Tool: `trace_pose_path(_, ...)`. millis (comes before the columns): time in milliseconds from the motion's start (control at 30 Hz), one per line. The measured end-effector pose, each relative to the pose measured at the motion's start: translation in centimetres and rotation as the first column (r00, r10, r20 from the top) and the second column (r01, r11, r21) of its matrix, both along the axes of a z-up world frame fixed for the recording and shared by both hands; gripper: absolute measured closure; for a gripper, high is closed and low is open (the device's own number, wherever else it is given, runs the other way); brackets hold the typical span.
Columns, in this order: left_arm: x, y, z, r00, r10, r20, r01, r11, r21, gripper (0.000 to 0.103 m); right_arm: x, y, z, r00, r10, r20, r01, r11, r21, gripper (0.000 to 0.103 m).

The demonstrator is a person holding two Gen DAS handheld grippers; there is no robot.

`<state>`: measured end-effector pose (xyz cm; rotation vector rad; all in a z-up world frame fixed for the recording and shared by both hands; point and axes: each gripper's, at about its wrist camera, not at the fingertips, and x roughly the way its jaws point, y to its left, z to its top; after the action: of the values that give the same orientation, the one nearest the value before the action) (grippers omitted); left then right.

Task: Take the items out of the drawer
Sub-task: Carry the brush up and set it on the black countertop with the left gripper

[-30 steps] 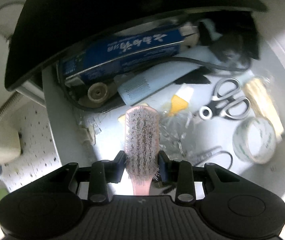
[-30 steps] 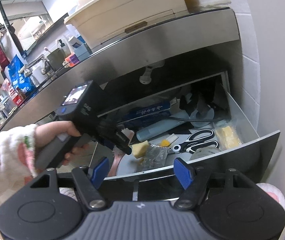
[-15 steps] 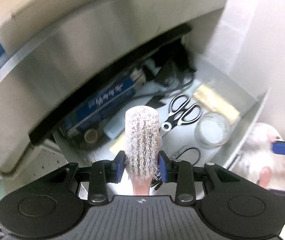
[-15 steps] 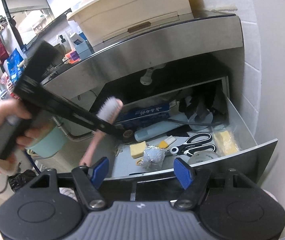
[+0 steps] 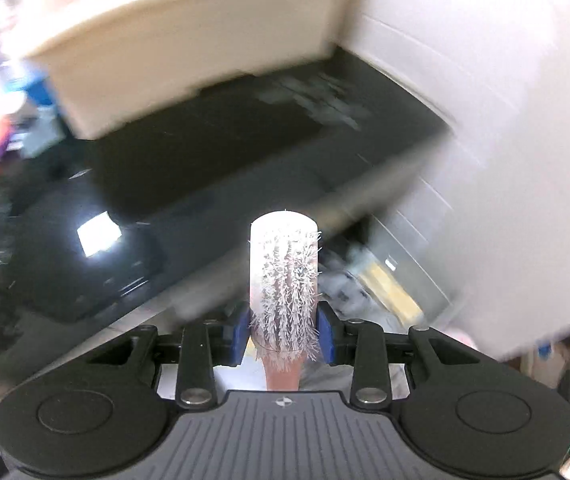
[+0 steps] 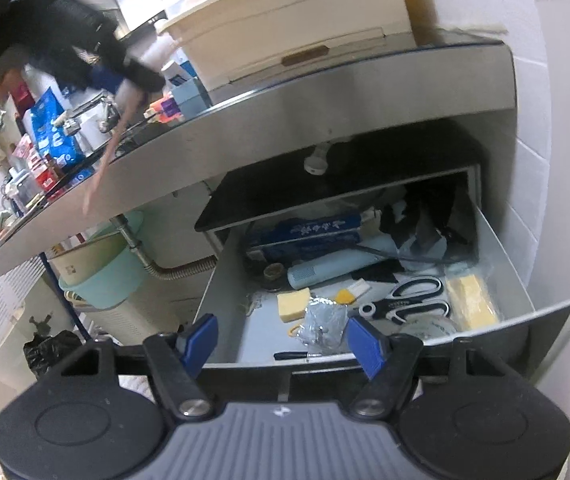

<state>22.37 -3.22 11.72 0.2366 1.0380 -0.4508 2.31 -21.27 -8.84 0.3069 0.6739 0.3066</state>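
Note:
My left gripper [image 5: 283, 334] is shut on a pink hairbrush [image 5: 284, 268] with white bristles and holds it up at the level of the dark countertop [image 5: 205, 152]; the view is blurred. In the right wrist view the left gripper [image 6: 85, 56] and the brush's pink handle [image 6: 105, 160] are high at the upper left, above the counter. My right gripper [image 6: 281, 344] is open and empty, in front of the open steel drawer [image 6: 525, 320]. The drawer holds scissors [image 6: 409, 300], a yellow sponge [image 6: 293, 304], a blue box [image 6: 305, 232], tape [image 6: 429, 326] and other small items.
A cream-coloured bin [image 6: 285, 28] stands on the counter above the drawer. A white tiled wall [image 6: 545, 100] is to the right. A mint green bucket [image 6: 101, 272] and a flexible pipe [image 6: 173, 272] are under the counter at the left. Bottles and packages [image 6: 49, 128] crowd the far counter.
My left gripper has lifted the hairbrush out of the drawer and up to counter level, swinging left. My right gripper has stayed open in front of the drawer.

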Motion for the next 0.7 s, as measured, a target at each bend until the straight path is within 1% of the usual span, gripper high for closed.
trace_pose_path(67, 2.9, 2.0, 1.7, 0.992, 0.125, -0.005, -0.125, 0.992, -0.011, 0.069, 0.1, 0.1, 0.0, 1.0, 0.002, 0.005, -0.002, 1.0, 0.0, 0.032)
trace_pose_path(133, 5.9, 3.8, 2.6, 0.971, 0.239, -0.013, -0.239, 0.971, -0.019, 0.069, 0.1, 0.3, -0.1, 1.0, 0.001, 0.002, -0.001, 1.0, 0.012, 0.032)
trace_pose_path(233, 9.9, 5.7, 2.9, 0.927, 0.374, -0.032, -0.375, 0.927, -0.023, 0.069, 0.0, 0.5, -0.5, 1.0, 0.004, -0.005, -0.004, 1.0, 0.028, 0.032)
trace_pose_path(333, 13.4, 6.7, 1.5, 0.873, 0.484, -0.051, -0.485, 0.875, 0.007, 0.069, -0.2, 0.7, -0.8, 1.0, 0.008, -0.011, -0.007, 0.999, 0.041, 0.032)
trace_pose_path(367, 14.4, 6.9, 0.6, 0.858, 0.509, -0.069, -0.509, 0.861, 0.015, 0.069, -0.2, 0.7, -0.9, 1.0, 0.006, -0.012, -0.006, 0.999, 0.046, 0.032)
trace_pose_path(467, 16.3, 7.4, -1.5, 0.825, 0.544, -0.153, -0.549, 0.836, 0.013, 0.069, -0.4, 0.6, -1.1, 1.0, 0.002, -0.015, -0.002, 0.998, 0.055, 0.032)
trace_pose_path(533, 17.3, 7.7, -2.6, 0.8, 0.575, -0.171, -0.578, 0.815, 0.039, 0.069, -0.5, 0.4, -1.2, 1.0, -0.001, -0.017, 0.002, 0.998, 0.056, 0.032)
trace_pose_path(600, 17.9, 7.7, -3.1, 0.793, 0.588, -0.159, -0.585, 0.808, 0.066, 0.069, -0.6, 0.1, -1.3, 1.0, -0.008, -0.02, 0.009, 0.998, 0.059, 0.032)
trace_pose_path(700, 18.4, 7.8, -3.6, 0.781, 0.603, -0.16, -0.6, 0.797, 0.074, 0.068, -0.5, -0.1, -1.3, 1.0, -0.01, -0.019, 0.011, 0.998, 0.061, 0.032)
